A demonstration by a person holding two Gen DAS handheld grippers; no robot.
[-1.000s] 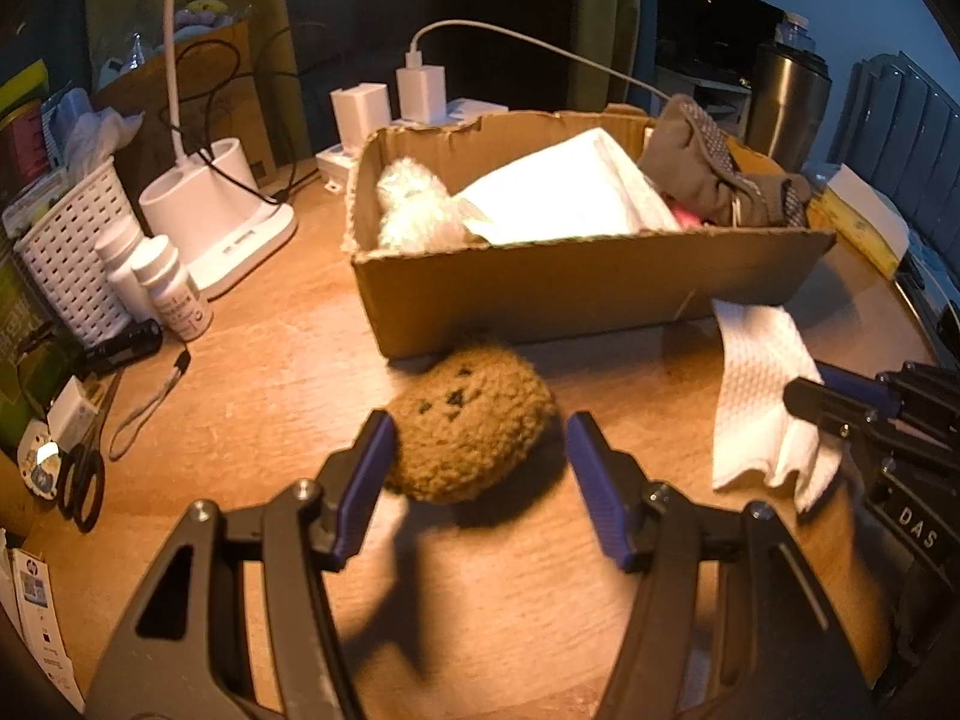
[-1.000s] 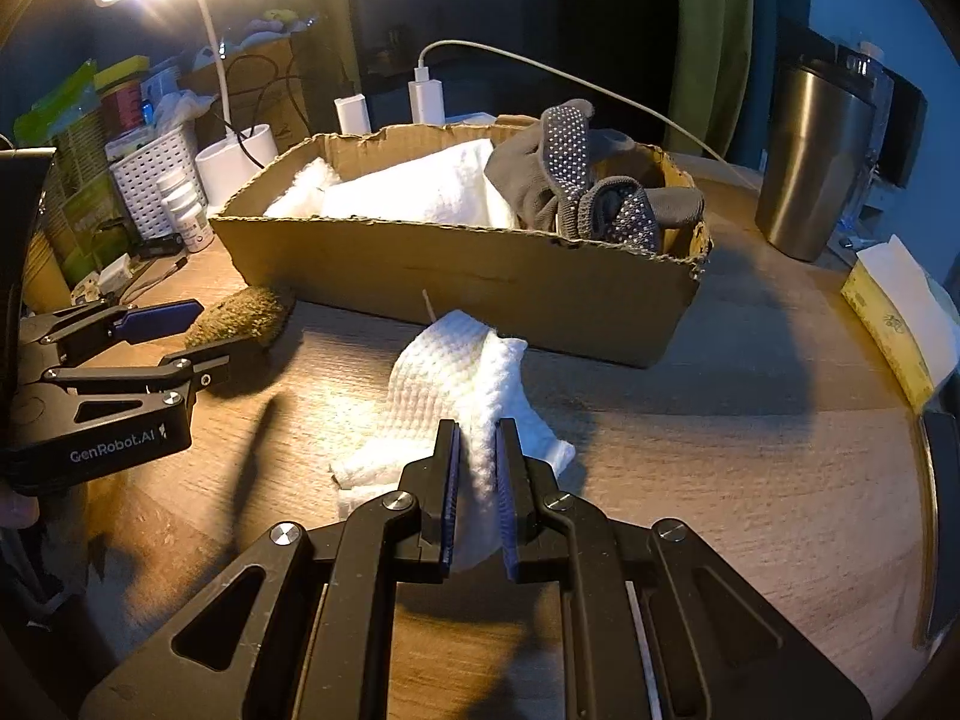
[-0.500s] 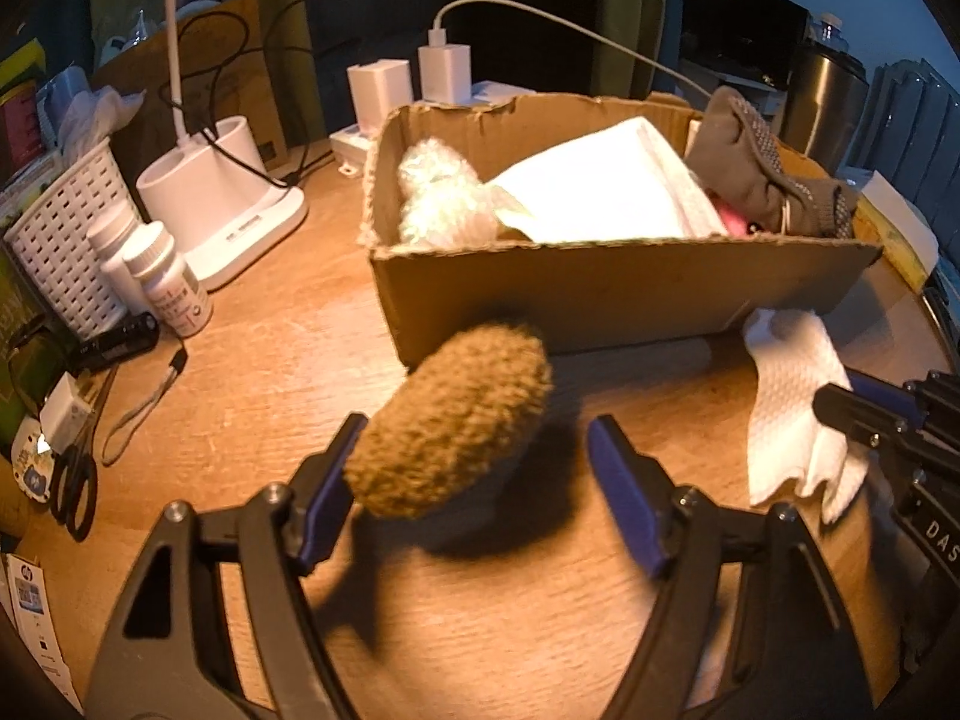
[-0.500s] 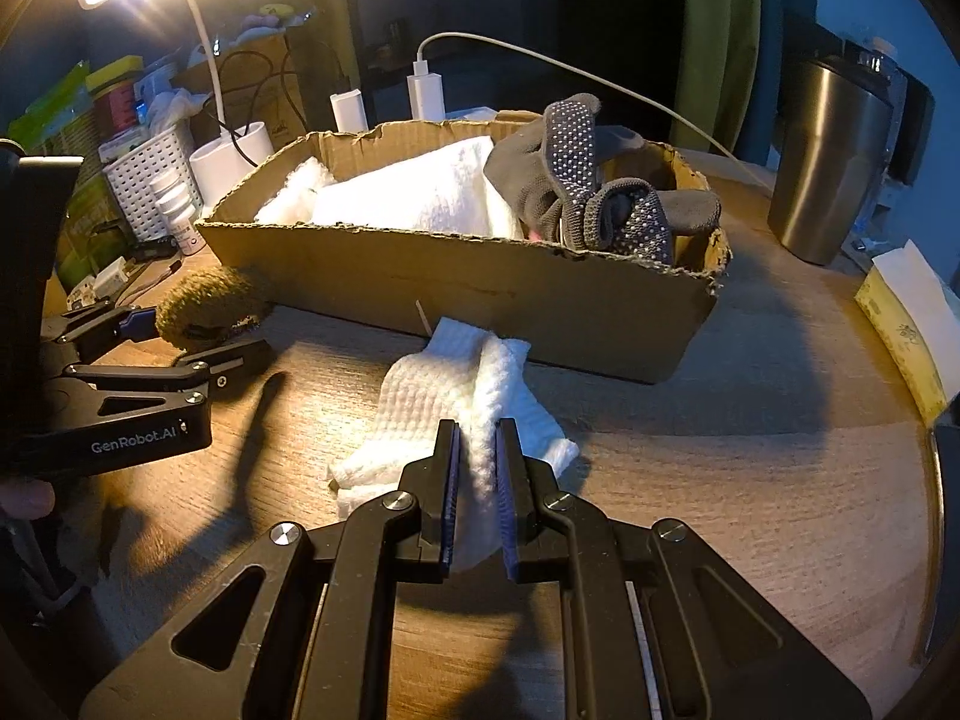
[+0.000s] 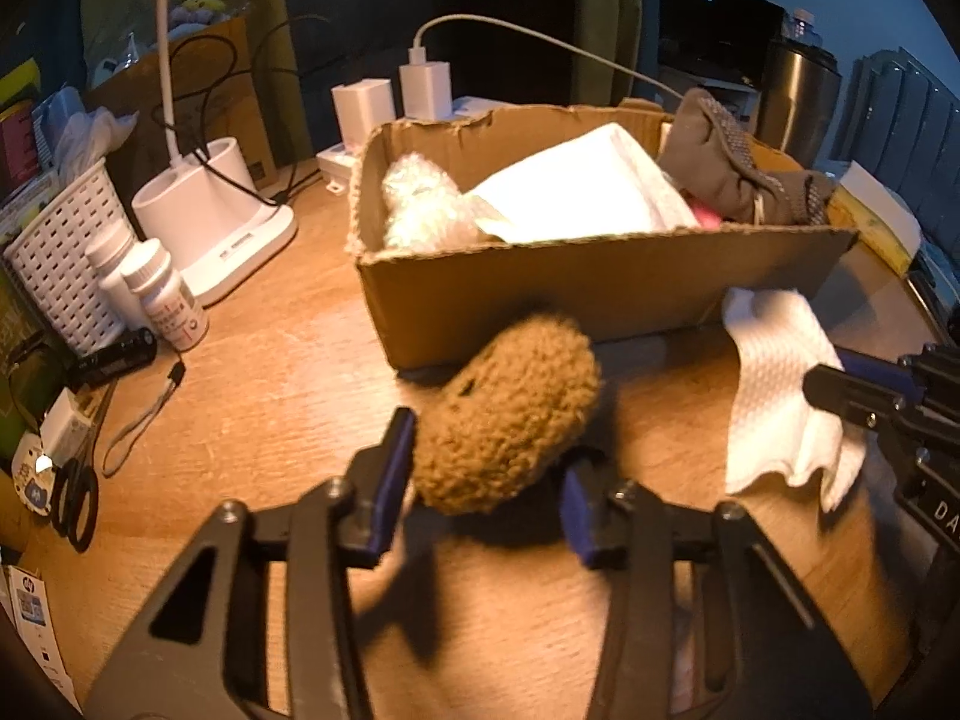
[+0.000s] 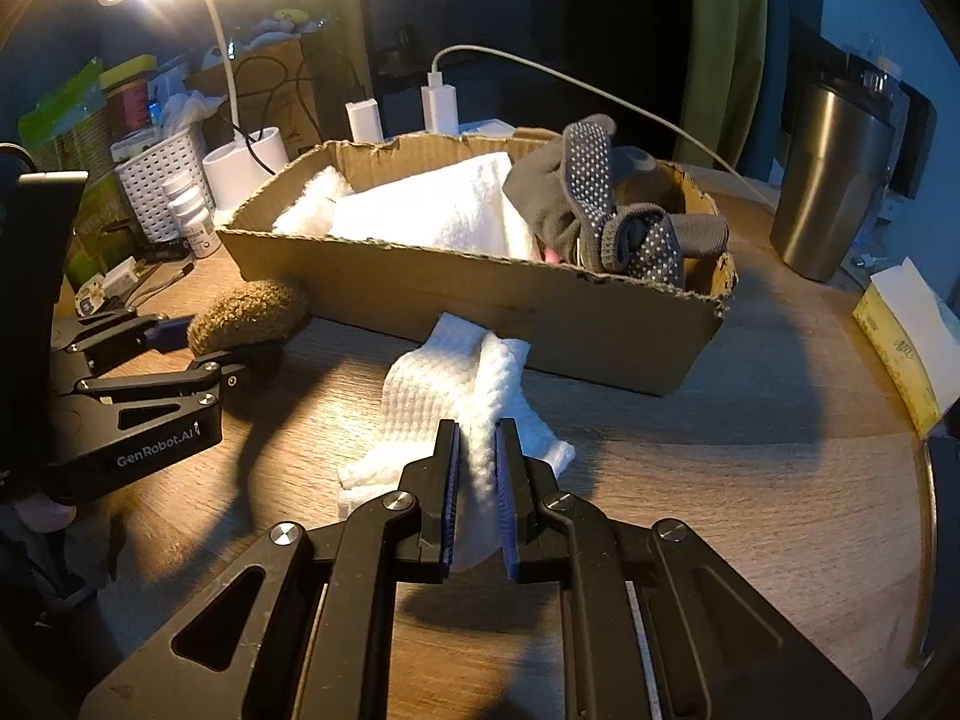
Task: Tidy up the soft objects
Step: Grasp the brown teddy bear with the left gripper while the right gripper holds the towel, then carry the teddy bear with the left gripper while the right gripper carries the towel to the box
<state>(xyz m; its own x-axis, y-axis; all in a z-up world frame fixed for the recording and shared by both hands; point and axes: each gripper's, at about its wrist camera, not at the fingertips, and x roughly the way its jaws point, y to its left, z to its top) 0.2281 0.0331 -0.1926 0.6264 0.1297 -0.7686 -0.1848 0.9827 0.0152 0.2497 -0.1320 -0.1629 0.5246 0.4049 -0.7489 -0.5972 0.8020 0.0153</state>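
A brown fuzzy plush [image 5: 510,414] is tipped up on edge in front of the cardboard box [image 5: 570,294]. My left gripper [image 5: 486,480] has its jaws closing around it, both blue pads against its sides. The right wrist view shows the same plush [image 6: 252,312] between the left gripper's [image 6: 204,348] fingers. My right gripper [image 6: 478,438] is shut on a white waffle cloth [image 6: 444,384] lying on the table before the box [image 6: 480,312]. The box holds a white fluffy item [image 5: 420,204], a folded white towel [image 5: 576,192] and grey dotted gloves [image 5: 732,174].
Left of the box stand a white lamp base [image 5: 210,222], a white basket [image 5: 60,252], pill bottles [image 5: 162,294] and scissors [image 5: 75,498]. Chargers [image 5: 426,84] sit behind it. A steel tumbler [image 6: 834,180] and a yellow tissue box [image 6: 906,336] are at the right.
The plush went from lying flat to tipped up on edge. The left jaws widened, then closed in on it. The right gripper and cloth stayed put.
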